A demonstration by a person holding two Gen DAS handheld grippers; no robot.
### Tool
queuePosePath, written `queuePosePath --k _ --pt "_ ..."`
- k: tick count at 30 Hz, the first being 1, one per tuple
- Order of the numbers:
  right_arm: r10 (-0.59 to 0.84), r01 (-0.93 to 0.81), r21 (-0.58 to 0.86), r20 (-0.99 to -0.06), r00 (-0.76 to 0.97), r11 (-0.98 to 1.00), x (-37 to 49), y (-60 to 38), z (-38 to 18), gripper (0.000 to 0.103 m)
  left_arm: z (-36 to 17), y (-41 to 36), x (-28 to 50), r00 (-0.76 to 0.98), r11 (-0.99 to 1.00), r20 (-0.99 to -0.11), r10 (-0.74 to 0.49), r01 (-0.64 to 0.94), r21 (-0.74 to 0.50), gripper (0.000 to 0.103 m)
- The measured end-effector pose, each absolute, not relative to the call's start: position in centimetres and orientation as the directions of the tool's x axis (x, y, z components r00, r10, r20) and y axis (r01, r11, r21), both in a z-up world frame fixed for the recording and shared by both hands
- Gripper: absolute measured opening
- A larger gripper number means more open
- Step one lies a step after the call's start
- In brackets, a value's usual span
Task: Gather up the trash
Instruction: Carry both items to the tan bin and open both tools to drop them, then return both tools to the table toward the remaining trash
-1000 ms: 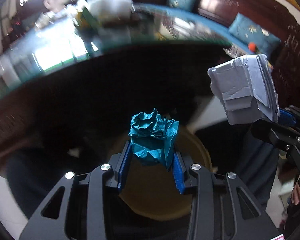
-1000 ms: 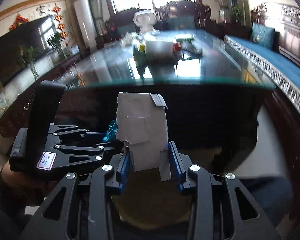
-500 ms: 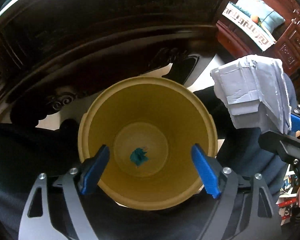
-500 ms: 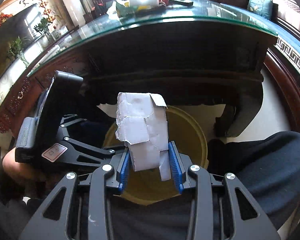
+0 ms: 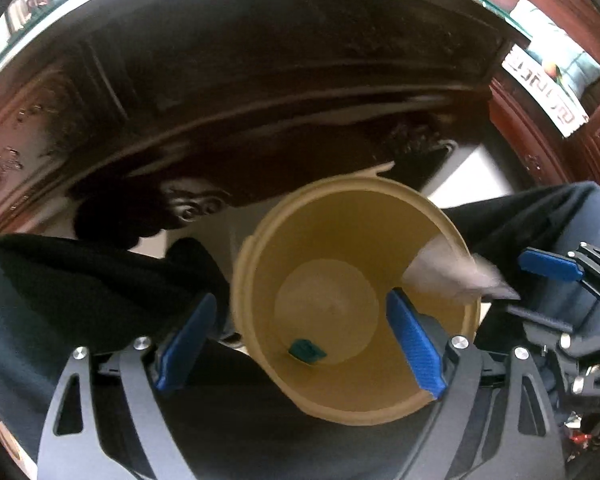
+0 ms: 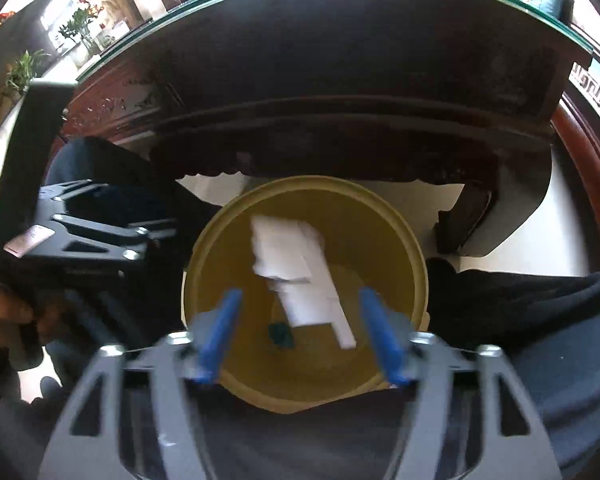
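Note:
A yellow bin [image 5: 252,264] stands on the floor below both grippers, also seen from the right wrist [image 6: 380,216]. A crumpled teal paper [image 5: 307,351] lies on its bottom [image 6: 281,334]. My left gripper [image 5: 300,300] hangs over the bin, jaws wide and still opening, with nothing between them. My right gripper [image 6: 300,294] is opening too. The folded white paper [image 6: 296,264] is free of its pads and falling into the bin. It shows blurred at the bin's right rim [image 5: 444,276], beside a blue pad [image 5: 548,266] of the right gripper.
A dark carved wooden table [image 6: 340,80] with a glass top overhangs just beyond the bin. A person's dark-trousered legs [image 5: 80,288] [image 6: 540,320] flank the bin. A hand [image 6: 4,316] holds the left gripper's handle. Pale floor [image 6: 520,216] shows behind.
Both grippers sank and tipped down over the bin. The left jaws opened and the teal paper dropped to the bottom. The right jaws then opened and the white paper left them.

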State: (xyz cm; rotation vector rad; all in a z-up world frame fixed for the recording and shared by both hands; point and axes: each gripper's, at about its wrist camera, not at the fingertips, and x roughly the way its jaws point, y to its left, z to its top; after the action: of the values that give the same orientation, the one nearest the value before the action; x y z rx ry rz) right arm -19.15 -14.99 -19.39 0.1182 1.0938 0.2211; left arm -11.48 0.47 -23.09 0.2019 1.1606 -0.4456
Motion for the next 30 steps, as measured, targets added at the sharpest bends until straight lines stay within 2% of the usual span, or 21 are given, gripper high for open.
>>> queuePosePath --k 10,17,22,24,26,30 --pt "0.227 -0.131 0.186 -0.843 0.488 0.974 -18.5 -15.1 -17.7 0.061 -20.4 0.0 -11.4 0.395 0.889 -0.884 -0.25 0.454 -0.048 0.087" --pt "0.218 -0.153 0.16 -0.809 0.545 0.975 -17.7 -14.9 -15.4 0.061 -17.8 -0.2 -11.1 0.458 0.893 -0.847 -0.27 0.448 -0.042 0.088" --pt "0.212 -0.158 0.143 -0.737 0.642 0.977 -16.7 -15.3 -12.4 0.072 -14.2 0.2 -9.9 0.54 0.906 -0.788 -0.295 0.421 -0.051 0.091" --pt "0.196 -0.148 0.129 -0.684 0.703 0.981 -16.0 -15.7 -10.6 0.083 -12.7 0.2 -9.1 0.578 0.91 -0.761 -0.295 0.413 -0.038 0.092" --pt "0.177 -0.129 0.121 -0.625 0.76 0.984 -15.3 -16.4 -8.8 0.089 -10.9 0.1 -8.2 0.624 0.915 -0.724 -0.295 0.402 -0.027 0.092" --pt "0.138 -0.104 0.094 -0.527 0.839 0.99 -13.6 -17.3 -5.5 0.095 -7.6 -0.1 -5.9 0.7 0.936 -0.657 -0.281 0.352 -0.026 0.095"
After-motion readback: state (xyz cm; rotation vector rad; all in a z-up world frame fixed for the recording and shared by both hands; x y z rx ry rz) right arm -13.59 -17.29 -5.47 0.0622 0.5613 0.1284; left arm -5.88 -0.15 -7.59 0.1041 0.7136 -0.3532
